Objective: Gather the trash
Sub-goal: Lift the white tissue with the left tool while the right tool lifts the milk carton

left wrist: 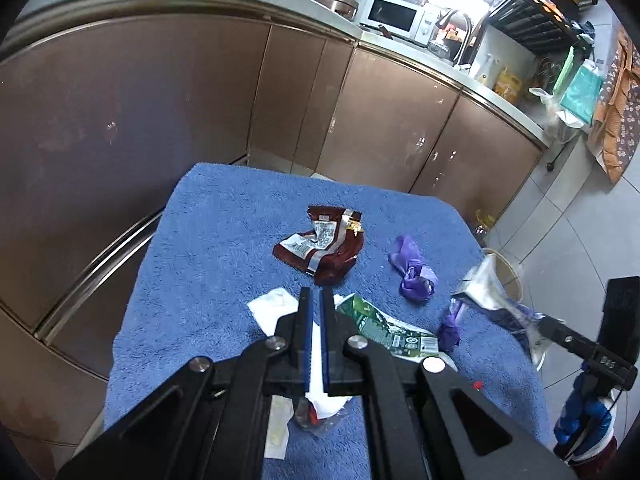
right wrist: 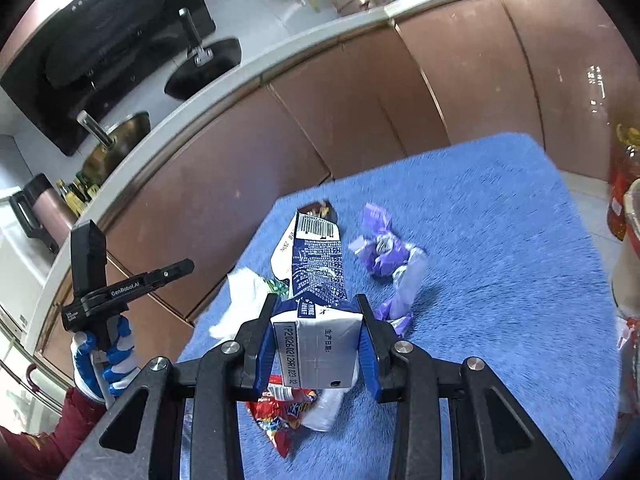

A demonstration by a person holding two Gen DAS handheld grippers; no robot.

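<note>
We looked across a blue towel (left wrist: 208, 240) spread over a raised surface in front of brown cabinet doors (left wrist: 132, 120), with a microwave (left wrist: 394, 16) on the counter beyond. Trash lay scattered over the towel.

Our right gripper (right wrist: 318, 334) had its blue pads clamped on the sides of a flattened blue-and-white carton (right wrist: 316, 276), gripping it near its grey folded end; the carton stretched away from the jaws, its barcode end raised above the towel. In the left wrist view that same gripper (left wrist: 516, 312) showed blurred at the towel's right edge with the pale carton in it, and the gloved hand (left wrist: 586, 412) holding its handle sat below.

Our left gripper (left wrist: 316, 308) had its jaws drawn nearly together, and a strip of white tissue (left wrist: 316, 356) ran up between the pads, so it was pinching that tissue; the rest of the tissue spread on the towel just left of the fingers.

A crumpled dark red wrapper (left wrist: 320, 244) lay near the towel's middle, a purple wrapper (left wrist: 412, 268) to its right and apart from it, and a green printed packet (left wrist: 384, 328) just right of the left fingers. A red snack wrapper (right wrist: 280, 412) lay under the right gripper.
</note>
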